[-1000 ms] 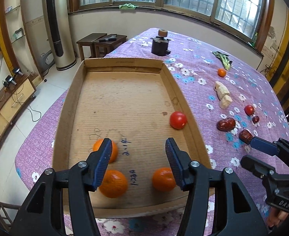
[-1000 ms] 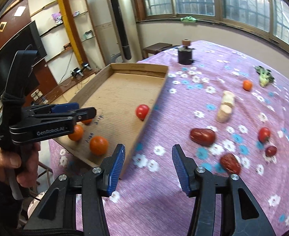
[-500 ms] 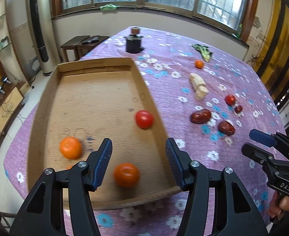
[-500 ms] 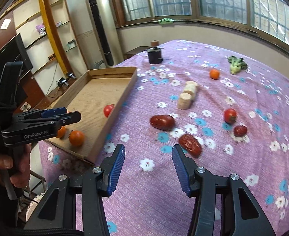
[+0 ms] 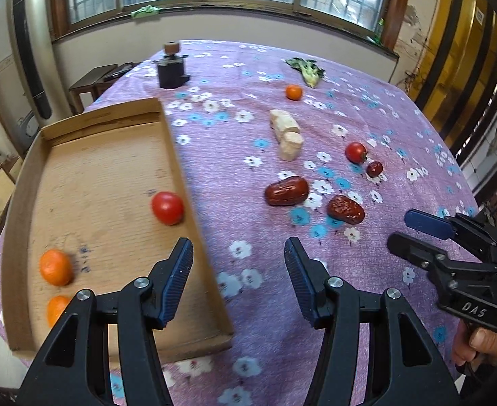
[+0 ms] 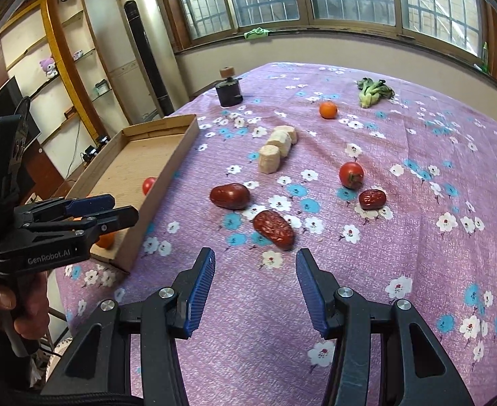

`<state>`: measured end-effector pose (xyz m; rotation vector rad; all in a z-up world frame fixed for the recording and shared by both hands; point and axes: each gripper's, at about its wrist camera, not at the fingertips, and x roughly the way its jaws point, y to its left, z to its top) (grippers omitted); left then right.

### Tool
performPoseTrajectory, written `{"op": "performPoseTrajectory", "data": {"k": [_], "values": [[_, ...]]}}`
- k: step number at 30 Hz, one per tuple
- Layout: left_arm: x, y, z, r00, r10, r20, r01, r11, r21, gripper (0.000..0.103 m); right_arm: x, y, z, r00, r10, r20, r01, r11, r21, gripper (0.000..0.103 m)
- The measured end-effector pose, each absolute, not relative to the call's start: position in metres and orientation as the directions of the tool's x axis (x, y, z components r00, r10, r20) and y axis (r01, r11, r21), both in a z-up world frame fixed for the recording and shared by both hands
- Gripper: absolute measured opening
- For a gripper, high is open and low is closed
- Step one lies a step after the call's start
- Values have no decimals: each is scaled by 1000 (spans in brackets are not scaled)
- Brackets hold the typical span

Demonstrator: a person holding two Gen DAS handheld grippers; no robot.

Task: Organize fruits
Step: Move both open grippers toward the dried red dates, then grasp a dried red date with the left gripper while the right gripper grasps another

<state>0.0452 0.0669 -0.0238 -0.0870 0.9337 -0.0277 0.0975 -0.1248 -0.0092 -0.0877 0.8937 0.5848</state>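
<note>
Lying wrinkled and dark red, the nearest date [image 6: 274, 229] glistens.

Black grinder [image 5: 171, 69] stands on floral tablecloth [image 5: 367, 108] (purple).

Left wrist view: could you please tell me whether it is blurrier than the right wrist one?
Left wrist view: yes, the tomato and oranges in the cardboard tray are motion-smeared. Right wrist view: the dates look crisp; fisheye bending curves the window frames in both.
</note>
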Motion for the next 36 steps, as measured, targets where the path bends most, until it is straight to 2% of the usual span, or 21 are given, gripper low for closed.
{"op": "performPoseTrajectory", "data": {"k": [16, 18, 20, 21, 30, 31, 32, 34, 36], "values": [[117, 33, -52, 504, -71, -861, 84, 996, -33, 55, 150, -92, -52, 438, 370, -819, -569, 819, 65, 51], [124, 32, -57, 492, -67, -868, 89, 996, -26, 55, 154, -91, -55, 424, 375, -824, -573, 816, 77, 50], [130, 29, -60, 479, -73, -875, 99, 995, -29, 55, 156, -94, -58, 414, 389, -823, -572, 814, 97, 35], [133, 28, -62, 476, -73, -877, 102, 994, -27, 55, 156, -96, -58, 413, 396, -820, -566, 817, 110, 33], [149, 15, -73, 456, -77, -886, 113, 993, -29, 55, 146, -127, -41, 466, 407, -786, -497, 855, 148, 33], [151, 14, -73, 457, -73, -886, 108, 994, -27, 53, 146, -131, -39, 470, 408, -782, -490, 858, 153, 33], [152, 12, -72, 460, -85, -884, 112, 993, -37, 44, 146, -134, -38, 474, 409, -779, -483, 861, 158, 33], [152, 10, -72, 467, -82, -880, 114, 993, -32, 35, 145, -138, -37, 477, 411, -777, -473, 865, 167, 33], [150, 8, -72, 470, -94, -878, 122, 992, -40, 35, 145, -142, -37, 481, 409, -775, -462, 870, 172, 33]]}}
